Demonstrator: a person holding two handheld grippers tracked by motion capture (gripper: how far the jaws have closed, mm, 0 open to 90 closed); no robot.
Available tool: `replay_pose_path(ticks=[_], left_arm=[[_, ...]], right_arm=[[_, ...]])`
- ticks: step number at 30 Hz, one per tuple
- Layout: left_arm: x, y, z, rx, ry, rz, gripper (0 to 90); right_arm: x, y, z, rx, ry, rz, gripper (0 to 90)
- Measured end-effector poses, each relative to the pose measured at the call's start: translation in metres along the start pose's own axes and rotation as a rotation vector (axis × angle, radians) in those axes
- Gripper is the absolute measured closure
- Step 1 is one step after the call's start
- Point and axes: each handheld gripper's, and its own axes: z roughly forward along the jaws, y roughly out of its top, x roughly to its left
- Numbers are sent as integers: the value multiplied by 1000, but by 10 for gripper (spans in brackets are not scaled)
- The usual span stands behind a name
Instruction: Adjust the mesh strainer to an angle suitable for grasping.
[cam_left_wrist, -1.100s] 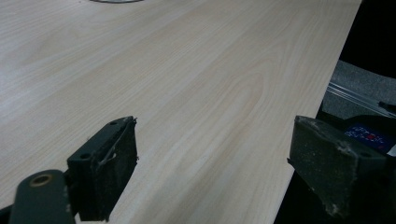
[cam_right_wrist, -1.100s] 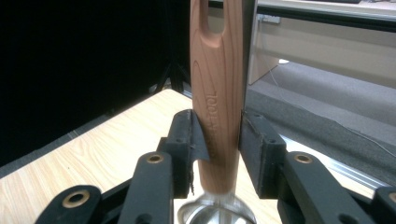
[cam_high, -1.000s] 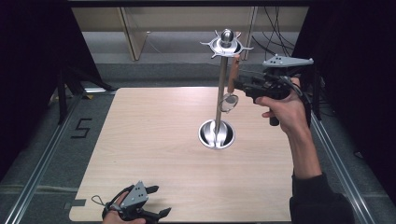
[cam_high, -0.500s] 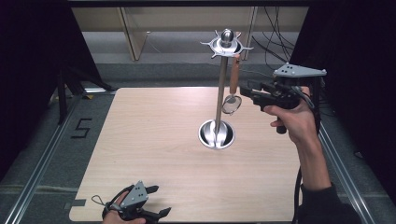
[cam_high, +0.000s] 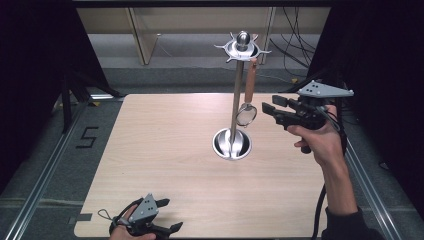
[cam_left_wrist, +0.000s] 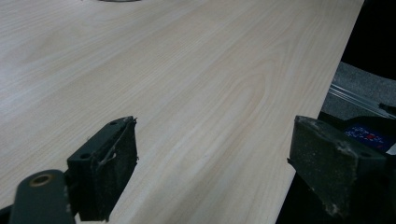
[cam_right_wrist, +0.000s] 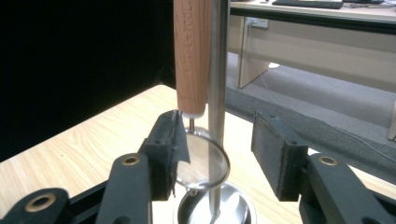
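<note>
A pale wood-grain table (cam_high: 165, 150) stands on grey carpet (cam_high: 180, 80) with dark drapes at both sides (cables trail at the back). The wooden-handled strainer (cam_high: 248, 97) hangs from the steel stand (cam_high: 235, 100). The right gripper (cam_high: 270, 111) is spread wide just beside it; the left gripper (cam_high: 167, 217) rests wide at the near edge.

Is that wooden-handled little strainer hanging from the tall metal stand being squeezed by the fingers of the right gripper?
No: the small wooden-handled strainer hangs free on the metal stand, while the right gripper has its fingers spread apart, short of it.
</note>
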Motion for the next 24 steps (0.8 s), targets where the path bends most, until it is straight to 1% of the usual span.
replay_pose_path(ticks=[2,4,5,6,7,9,10,12,13,14,15,16,17,18,19,20,21,22,23,24], left_arm=[[0,0,0,1,-2,4,147],[0,0,0,0,-1,3,147],[0,0,0,-2,0,1,147],[0,0,0,-2,-1,2,147],[0,0,0,0,-2,4,147],[0,0,0,0,-1,2,147],[0,0,0,-2,-1,2,147],[0,0,0,-2,-2,-2,147],[0,0,0,-1,-2,-1,147],[0,0,0,-3,-4,-4,147],[-1,-1,0,-6,1,-33,147],[-1,0,0,2,1,-33,147],[-1,0,0,-4,-2,-34,147],[-1,0,0,-3,1,-31,147],[-1,0,0,-3,0,-27,146],[1,0,-1,2,0,0,147],[-1,0,1,-33,-4,-25,147],[-1,0,1,-25,-4,-25,147],[-1,0,1,-23,-4,-24,146],[-2,0,1,-18,-1,-47,147]], right_arm=[[-1,-4,-1,-4,9,4,519],[1,-8,-3,6,4,32,512],[0,-11,-2,-7,10,13,512],[1,-14,-3,2,5,29,512],[1,-16,-3,3,8,18,511],[1,-22,-2,8,15,22,510],[1,-24,-1,-3,13,21,510],[2,-29,-1,1,27,38,509],[2,-31,0,0,22,26,508],[4,-34,0,5,27,41,507],[3,-36,0,-1,26,21,505],[4,-39,0,-1,36,39,505],[4,-42,1,-18,29,21,505],[6,-43,0,10,44,50,504],[5,-44,0,14,42,43,504],[4,-44,-1,9,38,36,505],[3,-45,-2,-4,37,25,504],[5,-45,-4,6,38,41,503],[3,-46,-3,-5,41,21,503],[4,-48,-5,11,40,46,502]])
